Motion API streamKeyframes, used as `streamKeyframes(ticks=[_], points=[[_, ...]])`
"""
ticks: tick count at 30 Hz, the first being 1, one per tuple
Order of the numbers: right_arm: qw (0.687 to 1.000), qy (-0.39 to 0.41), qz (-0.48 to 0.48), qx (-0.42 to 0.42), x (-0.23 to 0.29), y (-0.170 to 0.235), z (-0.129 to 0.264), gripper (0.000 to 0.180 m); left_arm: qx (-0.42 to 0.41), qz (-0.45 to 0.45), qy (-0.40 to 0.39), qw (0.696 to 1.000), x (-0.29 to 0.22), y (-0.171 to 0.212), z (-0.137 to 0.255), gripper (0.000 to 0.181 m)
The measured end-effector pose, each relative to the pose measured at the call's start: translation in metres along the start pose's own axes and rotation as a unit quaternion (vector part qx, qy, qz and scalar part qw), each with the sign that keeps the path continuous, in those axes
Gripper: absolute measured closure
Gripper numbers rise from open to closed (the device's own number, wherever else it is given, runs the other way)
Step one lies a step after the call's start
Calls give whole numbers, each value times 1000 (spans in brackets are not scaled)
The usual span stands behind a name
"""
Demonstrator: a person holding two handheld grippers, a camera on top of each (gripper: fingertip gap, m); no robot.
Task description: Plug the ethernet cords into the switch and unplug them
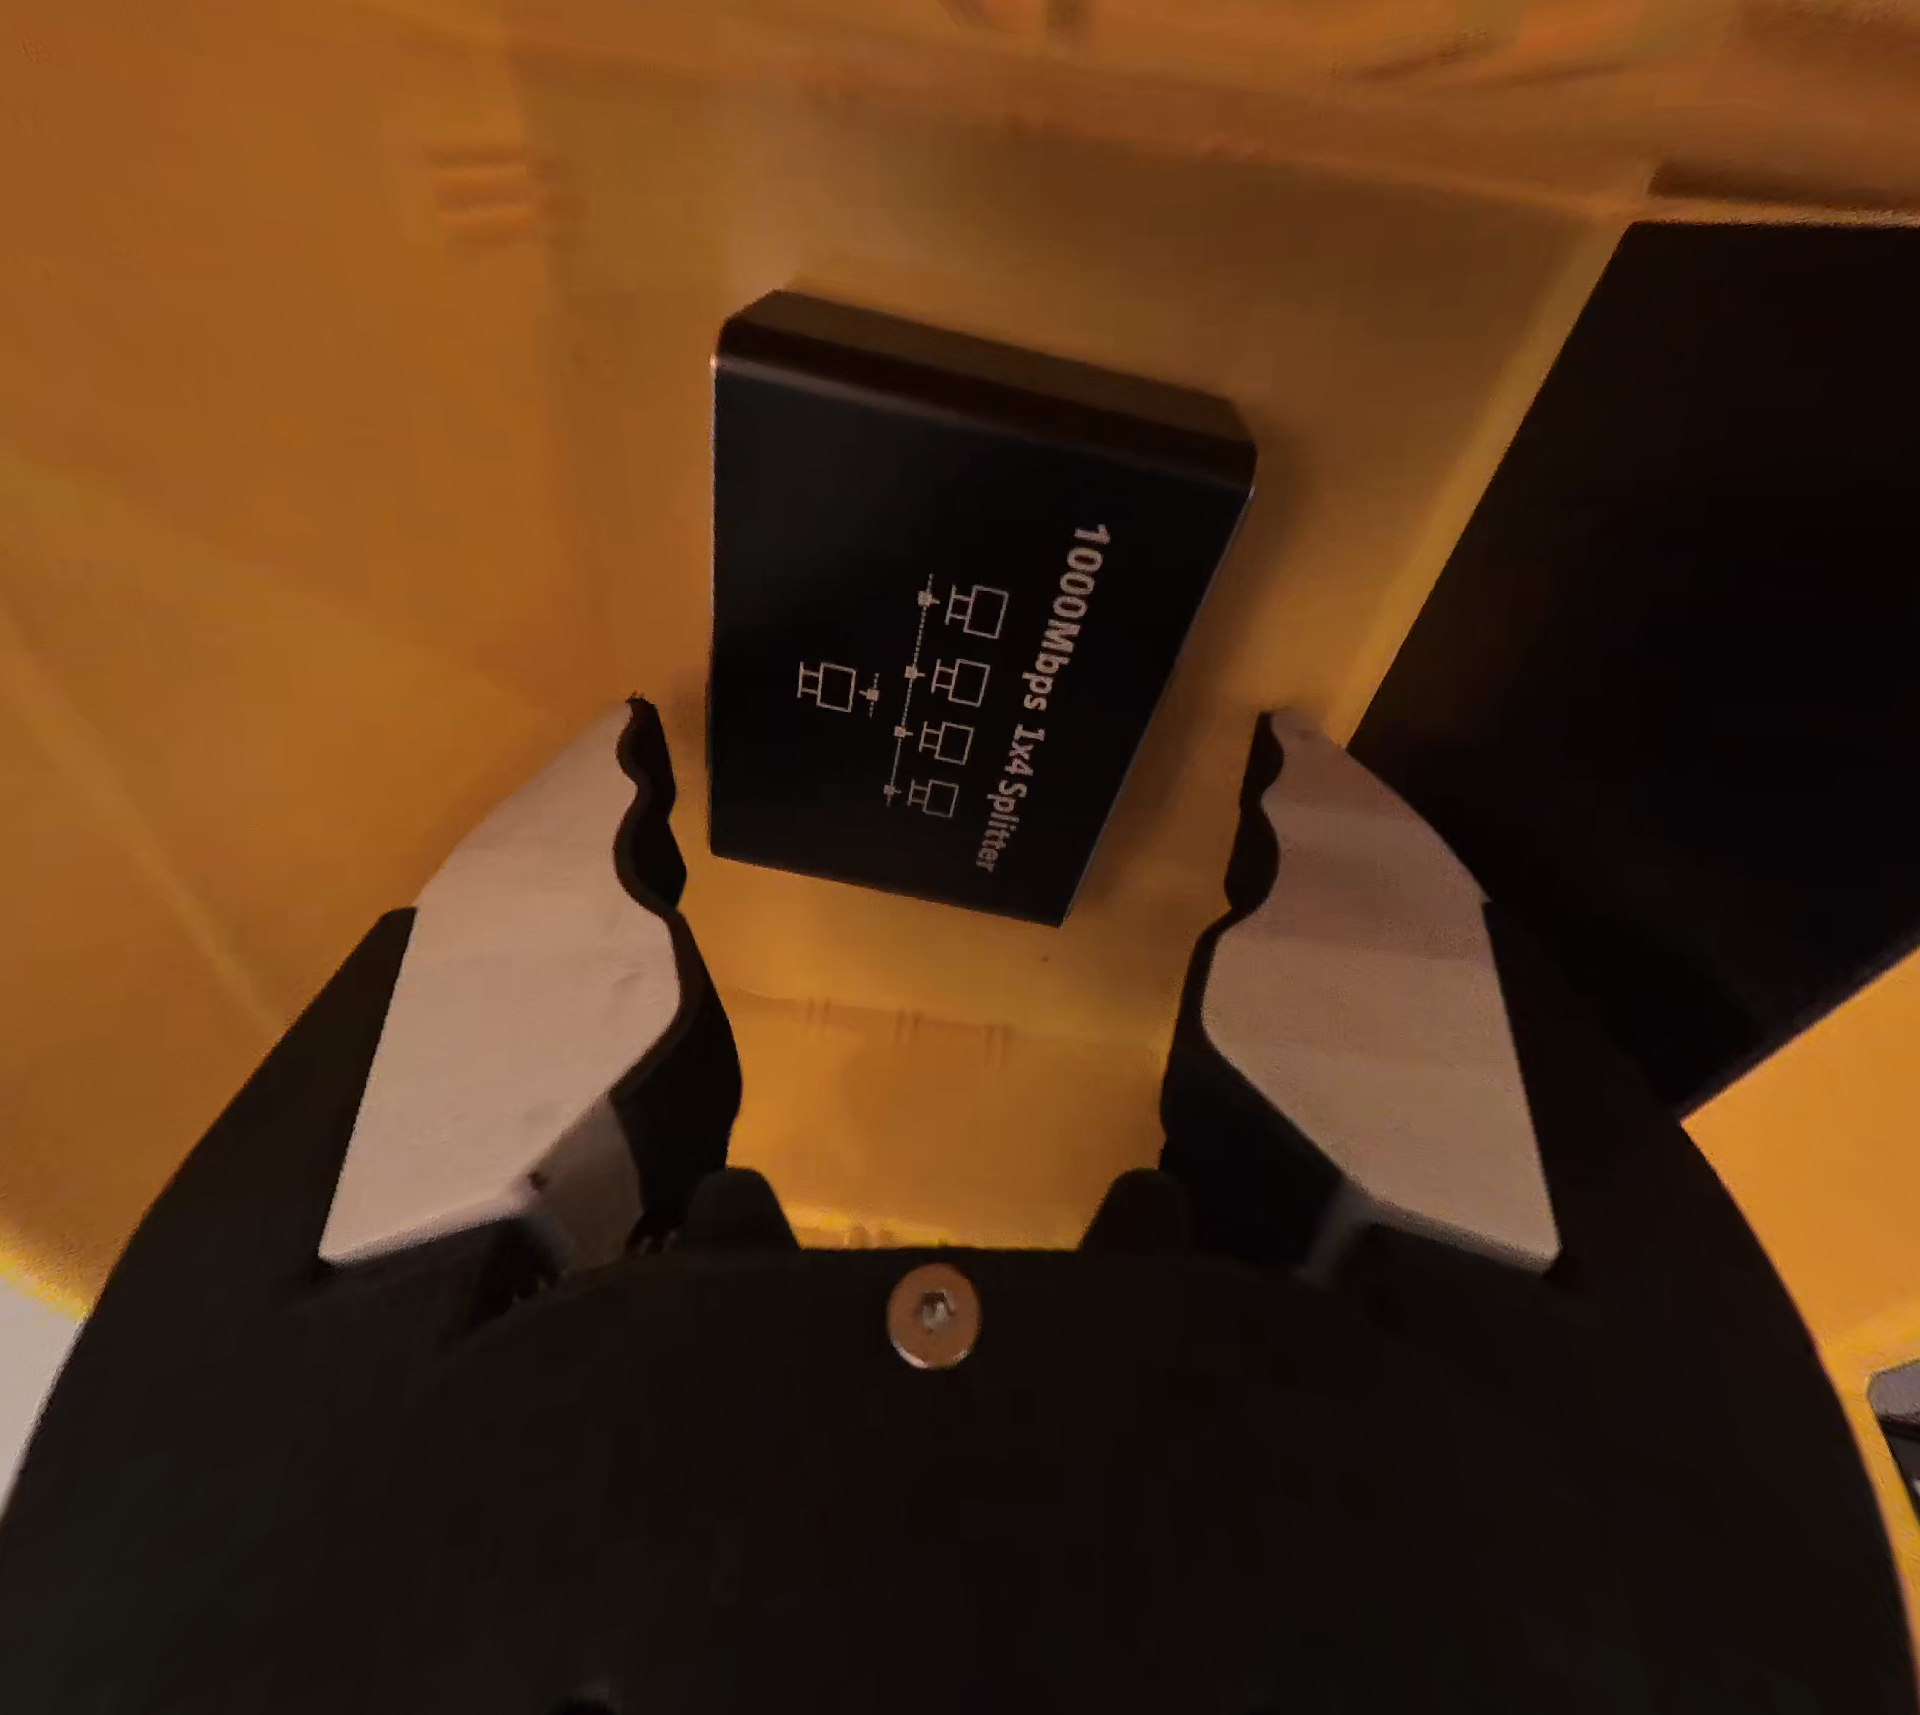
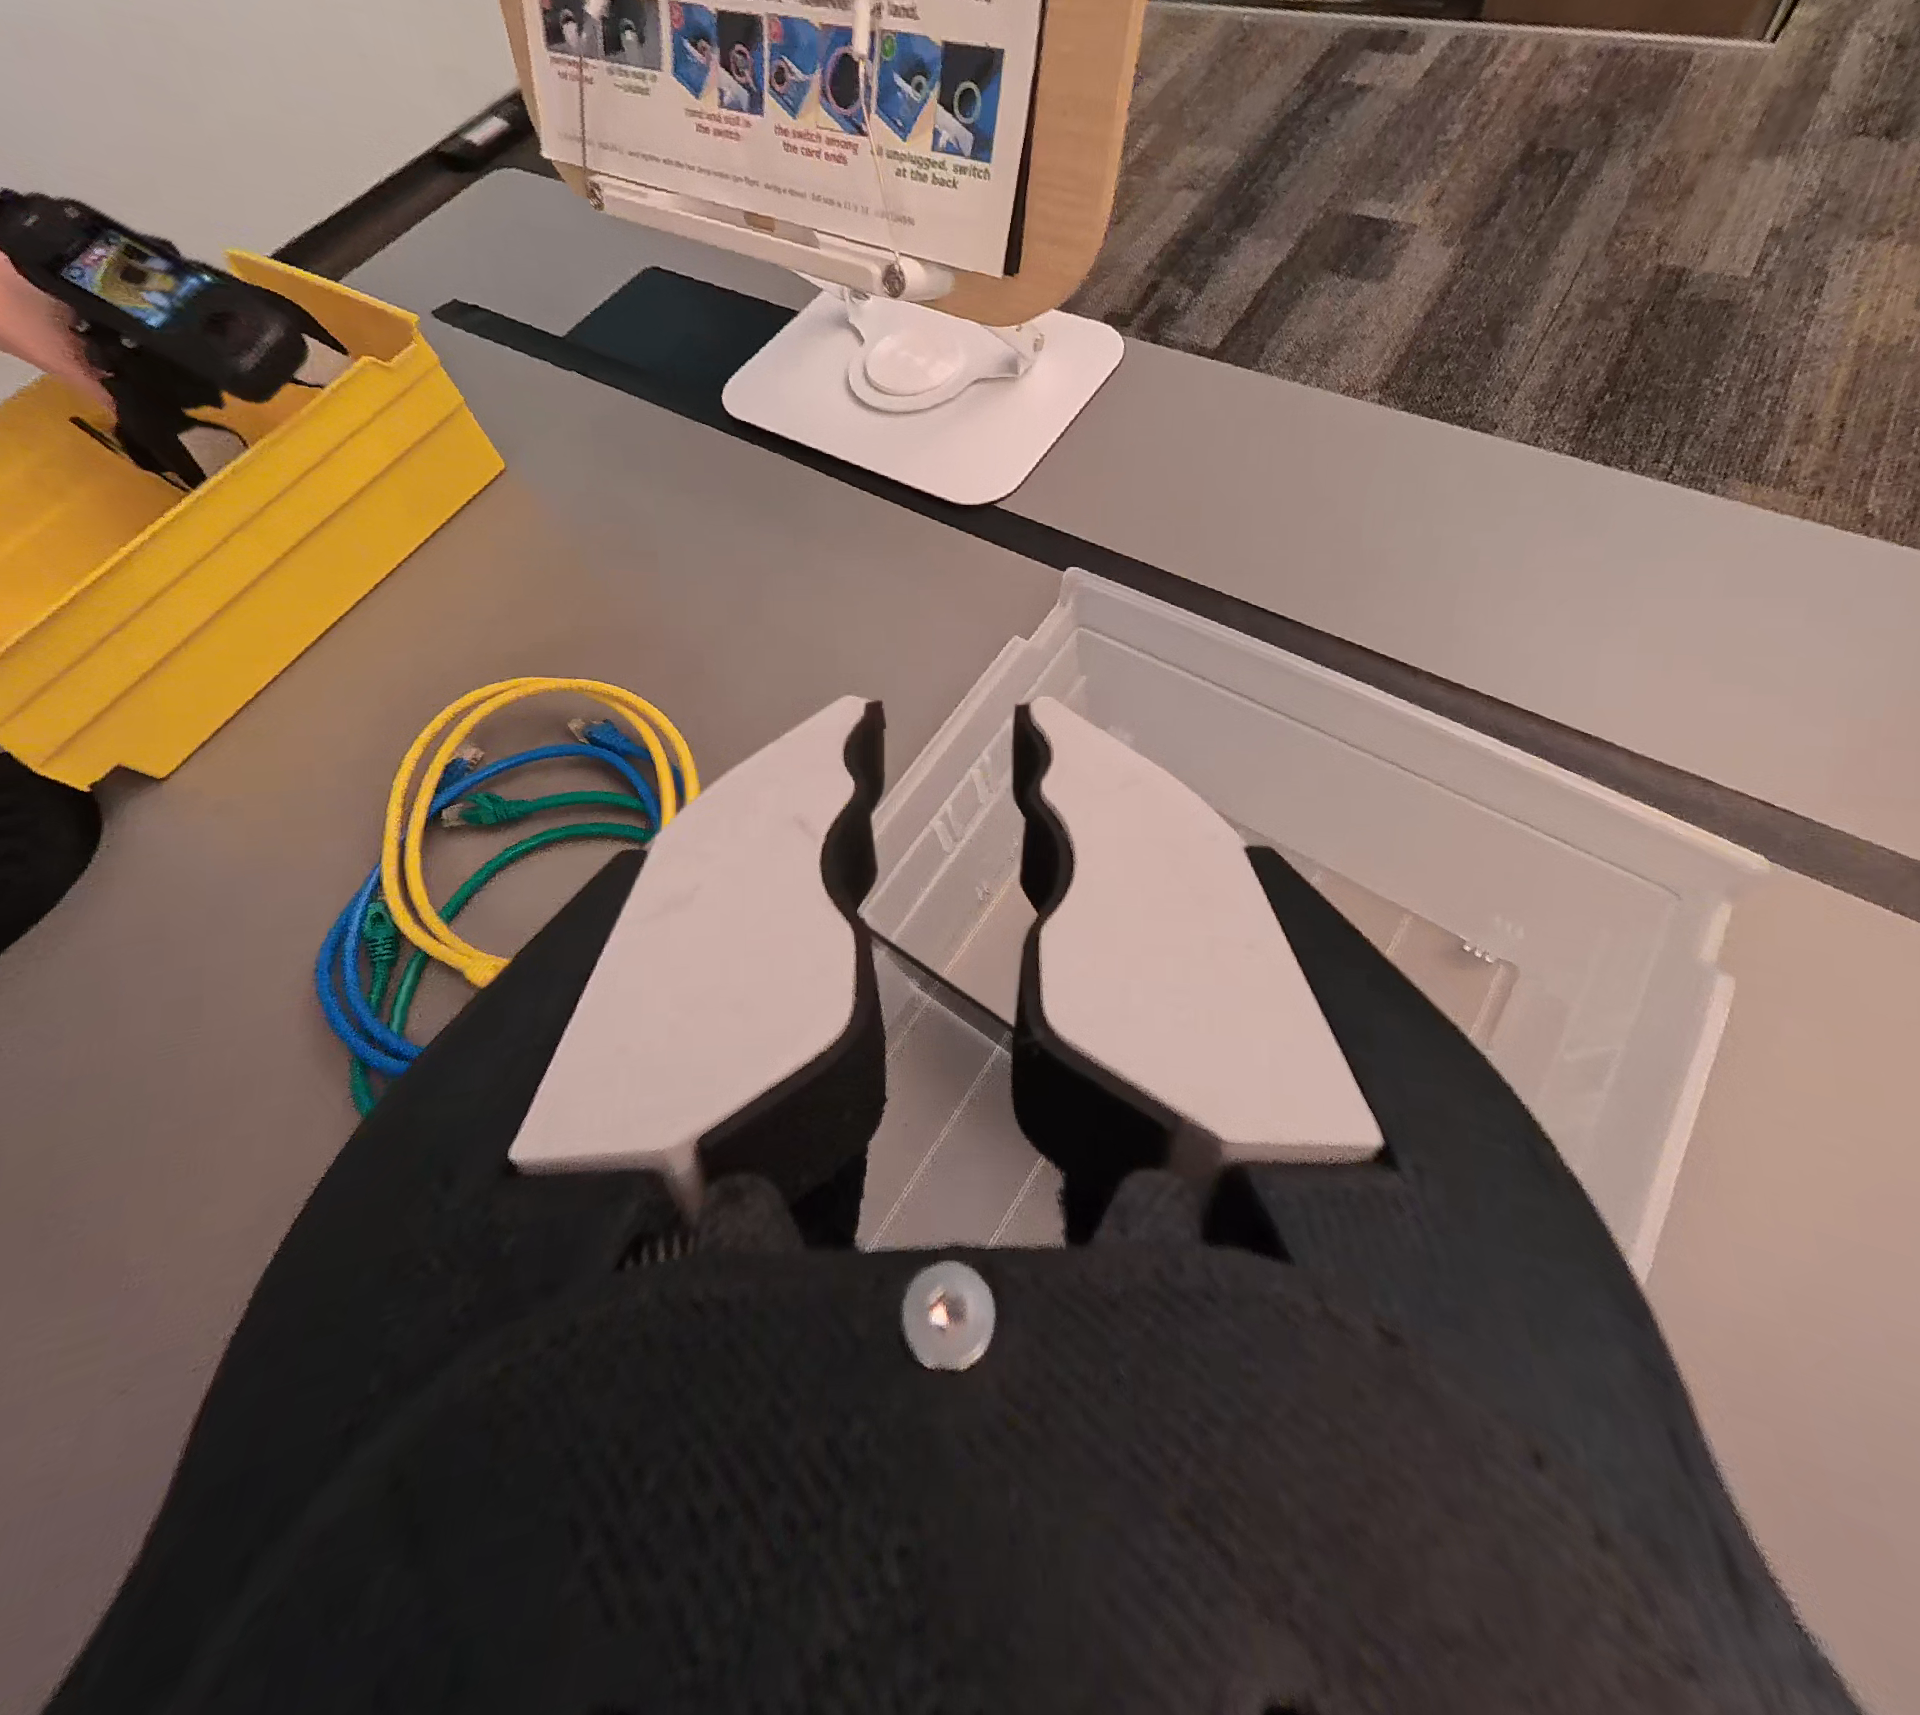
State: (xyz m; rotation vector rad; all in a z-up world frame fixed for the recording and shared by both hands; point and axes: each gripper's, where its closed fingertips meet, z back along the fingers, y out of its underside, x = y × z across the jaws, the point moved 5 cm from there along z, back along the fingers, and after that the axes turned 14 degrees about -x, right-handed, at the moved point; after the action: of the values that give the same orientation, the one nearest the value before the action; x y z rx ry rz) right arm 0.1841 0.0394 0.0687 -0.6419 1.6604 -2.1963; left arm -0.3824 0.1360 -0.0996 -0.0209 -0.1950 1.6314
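The black switch [image 1: 935, 626] lies flat on the floor of the yellow bin [image 1: 364, 470]. My left gripper [image 1: 951, 715] is open and empty, its fingers on either side of the switch's near end, not touching it. It also shows far left in the right wrist view [image 2: 156, 377], reaching into the yellow bin [image 2: 312, 502]. Yellow, blue and green ethernet cords [image 2: 499, 834] lie coiled on the grey table, unplugged. My right gripper [image 2: 948, 709] hovers to their right over a clear plastic bin [image 2: 1351, 782], jaws a narrow gap apart and empty.
An instruction sheet on a wooden board with a white stand [image 2: 914, 387] rises at the table's back edge. A black panel [image 1: 1662, 626] sits right of the switch in the yellow bin. A dark strip [image 2: 1299, 626] runs across the table [image 2: 208, 1198]. There is about 60 centimetres between the tips of the two grippers.
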Motion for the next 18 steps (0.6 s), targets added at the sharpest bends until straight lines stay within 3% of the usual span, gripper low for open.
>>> streamKeyframes(ticks=[3, 9, 18], points=[[1000, 0, -3, 10, -2, 4, -5, 156, -35, -2, -1, 999, 3, 0, 1, 103], [1000, 1, 4, 30, 0, 10, -13, 156, -59, 1, -7, 998, 5, 3, 1, 103], [999, -8, 13, 36, 4, 10, -13, 156, -50, 86, 19, 995, 8, 11, -2, 102]])
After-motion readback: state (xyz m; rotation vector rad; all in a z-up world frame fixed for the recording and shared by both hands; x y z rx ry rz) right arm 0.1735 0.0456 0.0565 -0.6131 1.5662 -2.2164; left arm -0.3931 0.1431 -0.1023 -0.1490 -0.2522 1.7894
